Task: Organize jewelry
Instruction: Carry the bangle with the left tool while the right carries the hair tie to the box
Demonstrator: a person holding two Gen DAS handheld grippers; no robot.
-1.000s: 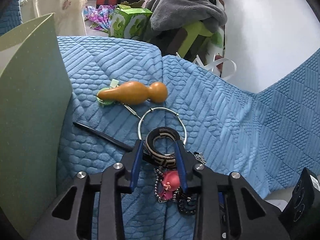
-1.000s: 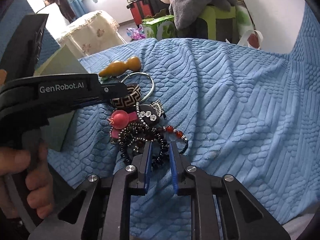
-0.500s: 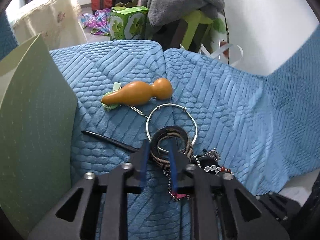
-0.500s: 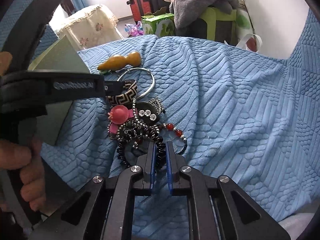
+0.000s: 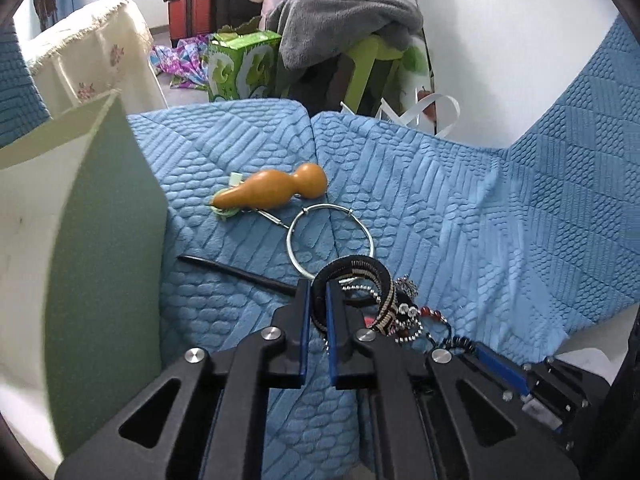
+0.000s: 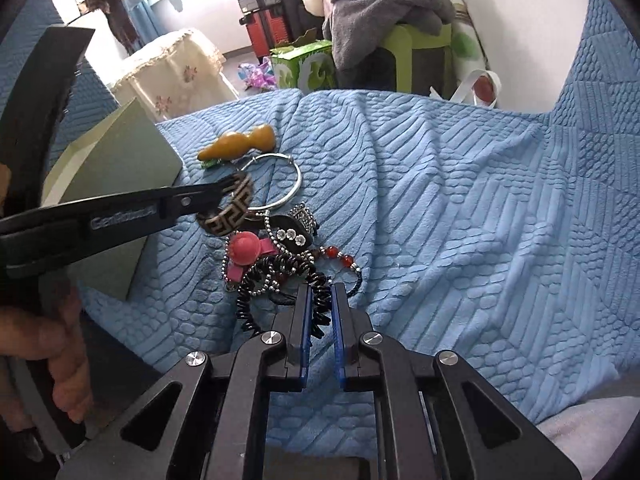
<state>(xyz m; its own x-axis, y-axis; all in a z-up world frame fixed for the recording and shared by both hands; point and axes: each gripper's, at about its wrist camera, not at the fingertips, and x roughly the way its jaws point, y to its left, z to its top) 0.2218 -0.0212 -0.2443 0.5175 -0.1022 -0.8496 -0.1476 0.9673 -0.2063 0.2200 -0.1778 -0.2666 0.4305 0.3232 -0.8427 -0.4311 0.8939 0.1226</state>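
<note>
Blue quilted bed cover (image 5: 460, 208) carries everything; green-faced box (image 5: 104, 248) stands at its left edge, open side toward you.

Change over the last second: your left tool (image 5: 317, 300) had the woven bangle (image 5: 360, 276) loosely between wide jaws a second ago; the jaws have just been closing and now pinch one wall of the band. In the right wrist view the bangle (image 6: 228, 208) sits tilted at the tip of that tool (image 6: 224, 188), its near edge apparently off the cover, but I cannot tell for sure. The picture has also shifted, so the box and the far room fill more of the left view. Judgement: first item is secured and ready to travel to the box.

Your right tool (image 6: 319, 300) was a little wider a second ago; its jaws have just been closing too and now stand narrow, gripping the black coiled band (image 6: 316, 300) at the near edge of the tangled pile (image 6: 276, 256).

Remaining items, largest down:
- wooden gourd (image 5: 272, 190), lying on its side near the box, well clear of both tools
- silver hoop (image 5: 332, 240), flat, just beyond the bangle, overlapped by it
- black stick (image 5: 236, 272), running from near the box toward the left tool
- pink charm (image 6: 244, 250) and ball chain (image 6: 276, 236), within the pile

Risk, as judgement: the ball chain lies against the bangle and may trail after it.
</note>
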